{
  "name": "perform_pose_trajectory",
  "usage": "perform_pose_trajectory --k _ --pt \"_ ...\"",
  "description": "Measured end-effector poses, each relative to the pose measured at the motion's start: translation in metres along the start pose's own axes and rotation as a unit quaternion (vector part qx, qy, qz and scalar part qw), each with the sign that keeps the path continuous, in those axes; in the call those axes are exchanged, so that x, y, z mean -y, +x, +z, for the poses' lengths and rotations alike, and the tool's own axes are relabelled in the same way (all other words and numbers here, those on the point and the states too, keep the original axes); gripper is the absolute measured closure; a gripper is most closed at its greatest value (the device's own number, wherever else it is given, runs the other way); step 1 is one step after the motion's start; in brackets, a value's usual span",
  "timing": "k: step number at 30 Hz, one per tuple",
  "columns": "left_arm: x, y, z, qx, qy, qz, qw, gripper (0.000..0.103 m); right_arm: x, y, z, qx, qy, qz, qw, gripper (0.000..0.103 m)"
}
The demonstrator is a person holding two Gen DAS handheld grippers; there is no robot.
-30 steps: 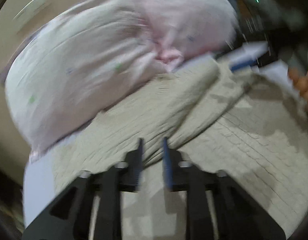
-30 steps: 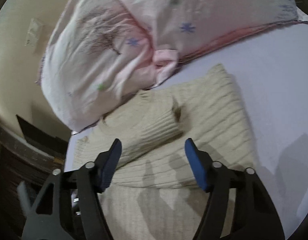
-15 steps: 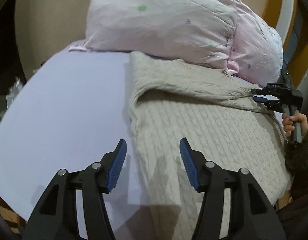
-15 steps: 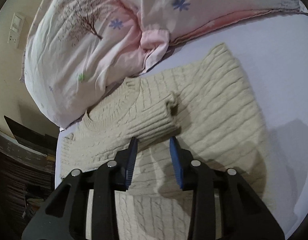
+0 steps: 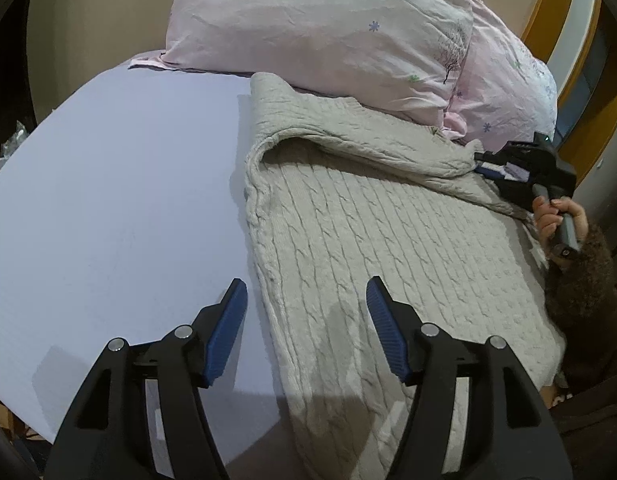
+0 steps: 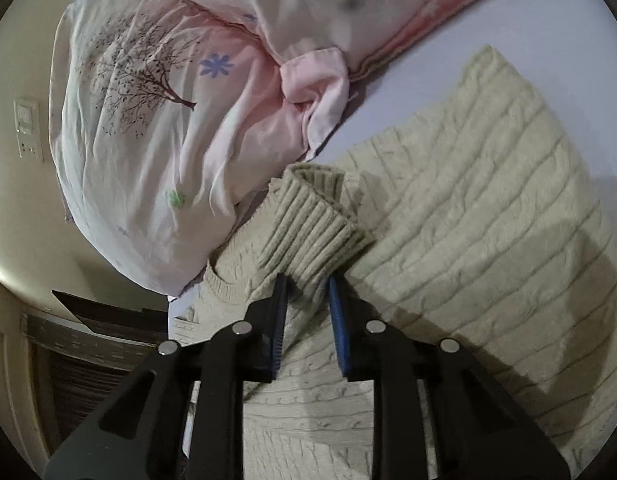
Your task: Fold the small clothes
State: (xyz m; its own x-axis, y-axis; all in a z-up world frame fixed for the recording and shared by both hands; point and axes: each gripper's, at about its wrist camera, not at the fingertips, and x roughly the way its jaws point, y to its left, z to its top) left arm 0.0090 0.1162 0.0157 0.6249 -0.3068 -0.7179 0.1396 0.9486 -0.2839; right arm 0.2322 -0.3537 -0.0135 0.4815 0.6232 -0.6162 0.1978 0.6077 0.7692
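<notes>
On the left, the lavender bedsheet (image 5: 108, 184) lies smooth and bare under the left gripper (image 5: 306, 300), whose blue-padded tongs stand wide apart, holding nothing. That gripper hangs over the near left edge of the cable-knit sweater (image 5: 380, 248), one pad over the sheet and the other over the knit, neither visibly touching the fabric.

The beige sweater is spread flat on the bed, filling the left wrist view from about 6 o'clock up toward 1 o'clock. One sleeve (image 5: 368, 140) is folded across its upper part, running from about 11 o'clock of the garment over to 3 o'clock. Just beyond its far edge, at 12 o'clock, sit two pink pillows (image 5: 328, 28) printed with small flowers and a bare tree, the sweater's top edge touching them.

Further right, the right gripper (image 6: 307, 304) has its tongs pinched together on the ribbed cuff (image 6: 312, 228) of the folded sleeve, with the cuff raised and bunched above the body of the sweater (image 6: 488, 220). In the left wrist view this gripper (image 5: 486, 164) appears at 3 o'clock, with the person's hand (image 5: 556, 216) wrapped round its handle. At 9 o'clock in the right wrist view, a wall switch plate (image 6: 28, 128) shows on the cream wall.
</notes>
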Motion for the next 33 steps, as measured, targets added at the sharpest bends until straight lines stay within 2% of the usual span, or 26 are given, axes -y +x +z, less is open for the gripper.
perform_pose_trajectory --k 2,3,4,9,11,13,16,17,18,20,21,22,24,26,28,30,33 --pt "0.000 -0.001 -0.002 0.001 -0.001 -0.003 1.0000 0.039 0.005 -0.001 -0.001 0.000 0.013 0.015 1.000 0.078" --pt "0.000 -0.002 -0.003 0.002 -0.003 -0.006 1.0000 0.039 0.007 -0.003 -0.001 0.004 0.012 0.021 1.000 0.080" --pt "0.000 -0.002 -0.004 0.003 -0.004 -0.009 0.9999 0.038 0.006 -0.004 -0.001 0.010 0.005 0.023 1.000 0.094" --pt "0.000 -0.005 -0.009 0.001 -0.013 -0.031 0.9994 0.038 -0.003 -0.047 -0.009 0.068 -0.044 0.033 0.996 0.096" --pt "0.000 -0.008 -0.013 0.002 -0.013 -0.036 0.9993 0.038 -0.001 -0.073 -0.019 0.092 -0.056 0.024 0.994 0.096" --pt "0.001 -0.010 -0.016 0.003 -0.014 -0.043 0.9990 0.038 0.005 -0.095 -0.032 0.116 -0.058 -0.003 0.992 0.096" --pt "-0.001 -0.013 -0.021 0.004 -0.018 -0.061 0.9980 0.038 0.028 -0.108 -0.046 0.111 -0.042 -0.049 0.992 0.095" --pt "-0.001 -0.014 -0.021 0.004 -0.020 -0.066 0.9976 0.038 0.036 -0.109 -0.052 0.095 -0.037 -0.059 0.993 0.094" --pt "-0.002 -0.016 -0.024 0.005 -0.024 -0.073 0.9971 0.038 0.041 -0.114 -0.058 0.086 -0.038 -0.066 0.993 0.087" --pt "-0.003 -0.020 -0.030 0.004 -0.031 -0.087 0.9957 0.038 0.045 -0.133 -0.075 0.097 -0.048 -0.091 0.990 0.075" --pt "-0.004 -0.022 -0.033 0.006 -0.033 -0.093 0.9951 0.038 0.046 -0.143 -0.082 0.108 -0.056 -0.100 0.988 0.062" --pt "-0.004 -0.025 -0.036 0.007 -0.034 -0.099 0.9945 0.038 0.048 -0.153 -0.091 0.120 -0.063 -0.112 0.984 0.054" --pt "-0.004 -0.031 -0.045 0.011 -0.038 -0.116 0.9925 0.038 0.052 -0.171 -0.107 0.133 -0.076 -0.144 0.978 0.053" --pt "-0.004 -0.034 -0.053 0.012 -0.048 -0.135 0.9896 0.038 0.069 -0.180 -0.122 0.114 -0.072 -0.153 0.979 0.054" --pt "-0.004 -0.038 -0.061 0.014 -0.057 -0.157 0.9859 0.040 0.084 -0.182 -0.136 0.080 -0.059 -0.145 0.984 0.058" --pt "-0.003 -0.042 -0.069 0.015 -0.061 -0.170 0.9835 0.043 0.088 -0.190 -0.151 0.066 -0.070 -0.122 0.988 0.062" --pt "0.001 -0.046 -0.080 0.007 -0.068 -0.190 0.9793 0.052 0.094 -0.190 -0.174 0.000 -0.070 -0.039 0.997 0.062"
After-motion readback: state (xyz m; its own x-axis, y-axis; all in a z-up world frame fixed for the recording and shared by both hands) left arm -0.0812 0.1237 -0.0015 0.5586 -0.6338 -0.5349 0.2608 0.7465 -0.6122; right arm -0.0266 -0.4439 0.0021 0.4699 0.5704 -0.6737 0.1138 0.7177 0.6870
